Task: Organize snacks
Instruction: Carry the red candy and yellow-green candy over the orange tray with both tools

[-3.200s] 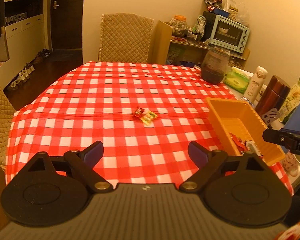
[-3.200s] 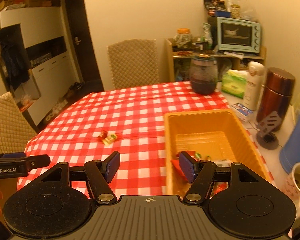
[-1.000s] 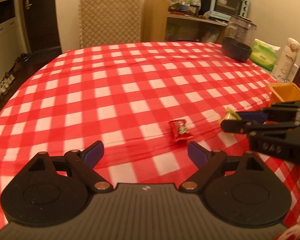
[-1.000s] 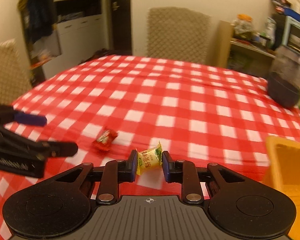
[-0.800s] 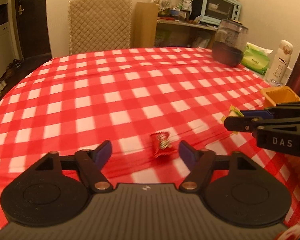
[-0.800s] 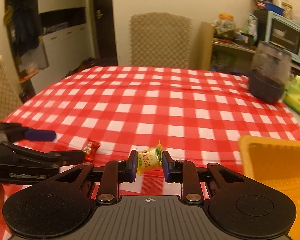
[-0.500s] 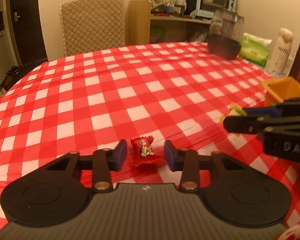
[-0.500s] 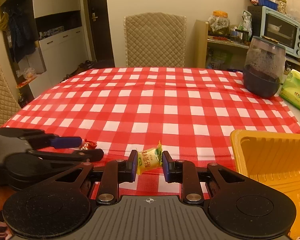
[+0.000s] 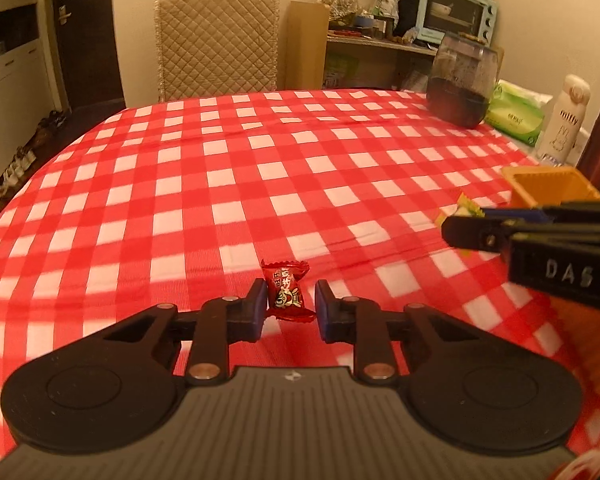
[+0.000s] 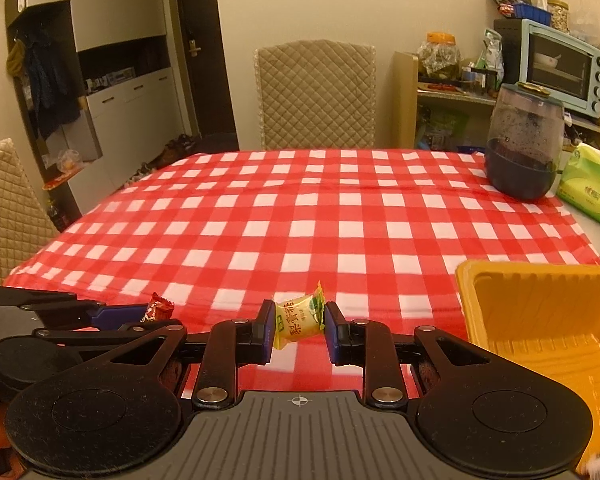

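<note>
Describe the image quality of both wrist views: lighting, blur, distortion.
Left wrist view: warm orange cast, strong fisheye bowing, dark corners; checkered tablecloth smeared near the lower edges, red candy sharp. Right wrist view: same orange tint and curvature; yellow candy crisp, yellow tray readable, far toaster oven slightly soft.

Left gripper has just closed on red candy; both grippers lifted.

1. We see a home dining room: a table under a red checked tablecloth, quilted chairs behind it.
2. Upper right, a toaster oven on cluttered shelves; left, shoes by the door.
</note>
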A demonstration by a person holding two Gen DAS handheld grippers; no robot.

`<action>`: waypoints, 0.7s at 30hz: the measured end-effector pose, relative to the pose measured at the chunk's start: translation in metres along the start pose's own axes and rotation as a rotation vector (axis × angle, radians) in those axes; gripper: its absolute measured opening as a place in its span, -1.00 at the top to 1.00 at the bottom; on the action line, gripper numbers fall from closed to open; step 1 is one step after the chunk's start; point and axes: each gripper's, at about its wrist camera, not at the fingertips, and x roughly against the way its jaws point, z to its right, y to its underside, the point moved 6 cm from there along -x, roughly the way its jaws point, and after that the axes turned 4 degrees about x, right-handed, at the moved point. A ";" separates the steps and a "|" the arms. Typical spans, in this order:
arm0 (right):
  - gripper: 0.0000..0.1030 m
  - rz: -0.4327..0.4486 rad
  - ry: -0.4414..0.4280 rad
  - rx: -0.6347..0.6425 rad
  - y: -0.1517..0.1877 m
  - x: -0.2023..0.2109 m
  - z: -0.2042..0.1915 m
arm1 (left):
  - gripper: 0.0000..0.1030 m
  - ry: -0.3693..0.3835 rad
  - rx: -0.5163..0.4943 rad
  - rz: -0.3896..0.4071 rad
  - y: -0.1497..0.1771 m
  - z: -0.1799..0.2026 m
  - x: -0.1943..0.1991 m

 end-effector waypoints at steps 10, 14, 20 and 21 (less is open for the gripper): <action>0.50 -0.004 0.024 -0.066 0.032 0.073 -0.007 | 0.56 0.006 0.121 -0.025 0.027 0.018 0.071; 0.50 0.000 0.035 -0.094 0.041 0.108 -0.006 | 0.56 0.006 0.129 -0.021 0.033 0.028 0.099; 0.50 0.012 0.060 -0.126 0.049 0.154 -0.002 | 0.56 0.009 0.132 -0.010 0.040 0.042 0.136; 0.50 0.016 0.063 -0.129 0.050 0.160 0.000 | 0.56 0.009 0.126 -0.007 0.042 0.045 0.142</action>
